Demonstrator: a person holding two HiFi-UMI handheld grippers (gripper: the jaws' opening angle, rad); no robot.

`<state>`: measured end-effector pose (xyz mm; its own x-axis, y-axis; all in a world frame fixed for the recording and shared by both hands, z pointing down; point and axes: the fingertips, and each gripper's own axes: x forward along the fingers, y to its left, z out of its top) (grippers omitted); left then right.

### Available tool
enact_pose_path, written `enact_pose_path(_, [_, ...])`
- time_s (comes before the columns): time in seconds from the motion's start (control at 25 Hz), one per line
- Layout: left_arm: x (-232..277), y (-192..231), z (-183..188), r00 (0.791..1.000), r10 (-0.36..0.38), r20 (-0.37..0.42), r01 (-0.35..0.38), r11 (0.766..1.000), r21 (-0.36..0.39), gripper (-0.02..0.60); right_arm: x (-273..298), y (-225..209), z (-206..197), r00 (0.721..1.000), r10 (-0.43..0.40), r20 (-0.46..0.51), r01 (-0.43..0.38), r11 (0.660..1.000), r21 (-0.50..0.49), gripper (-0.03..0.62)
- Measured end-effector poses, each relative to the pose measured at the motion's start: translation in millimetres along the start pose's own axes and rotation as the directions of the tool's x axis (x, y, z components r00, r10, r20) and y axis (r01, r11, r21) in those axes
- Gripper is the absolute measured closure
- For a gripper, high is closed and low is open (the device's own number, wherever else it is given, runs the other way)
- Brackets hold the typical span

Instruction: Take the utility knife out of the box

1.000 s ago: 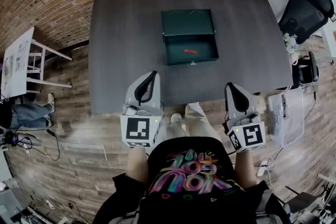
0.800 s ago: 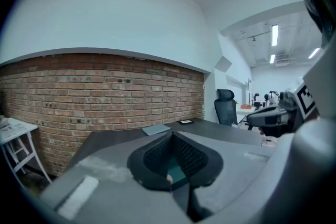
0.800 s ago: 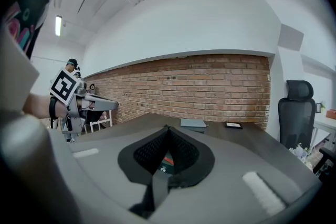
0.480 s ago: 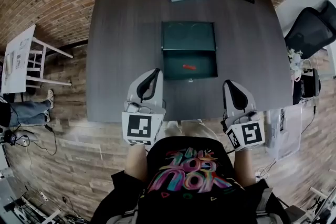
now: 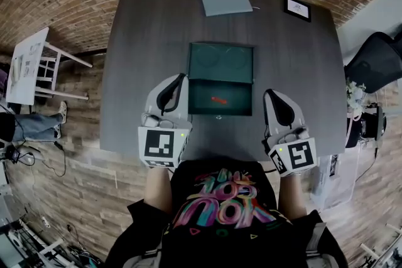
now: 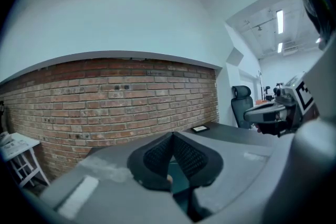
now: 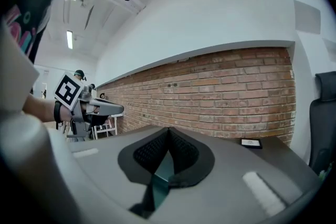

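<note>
White side table [image 5: 28, 66] off at 9 o'clock. Left gripper [image 5: 179, 80] over the near part of the dark table [image 5: 144, 53], at 9 o'clock of the box, fingers pressed together, nothing between. Green box [image 5: 207, 63] open mid-table, lid flipped toward 12 o'clock. Red utility knife [image 5: 218, 100] lies inside on its floor. Right gripper [image 5: 270, 94] at 3 o'clock of the box, fingers pressed together, empty. Black chair [image 5: 377, 63] at 3 o'clock.
</note>
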<state>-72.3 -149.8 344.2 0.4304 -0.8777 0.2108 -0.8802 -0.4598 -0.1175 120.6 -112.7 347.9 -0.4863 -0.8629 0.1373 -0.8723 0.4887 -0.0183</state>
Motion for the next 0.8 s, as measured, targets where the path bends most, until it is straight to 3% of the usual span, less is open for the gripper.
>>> enact_pose_path(0.4, [14.6,-2.7,-10.4,0.997,-0.044,-0.059,0.043,0.999,-0.029,0.580,22.5,-9.2,-1.7,1.000,0.000,-0.002,0.000,0.999,0.048,0.594])
enact_pose_path(0.56, [19.5,-0.6,-5.4,0.996,-0.078,-0.044,0.080,0.996,0.043,0.580,23.4,-9.3,-3.9,0.999,-0.035,-0.002,0.035,0.997,0.069,0.594])
enact_pose_path(0.8, [22.4,1.6,-10.0,0.996,-0.078,-0.048,0.079,0.997,0.018,0.581,25.3,-12.5,-4.6,0.999,-0.049,-0.011,0.050,0.997,0.061,0.594])
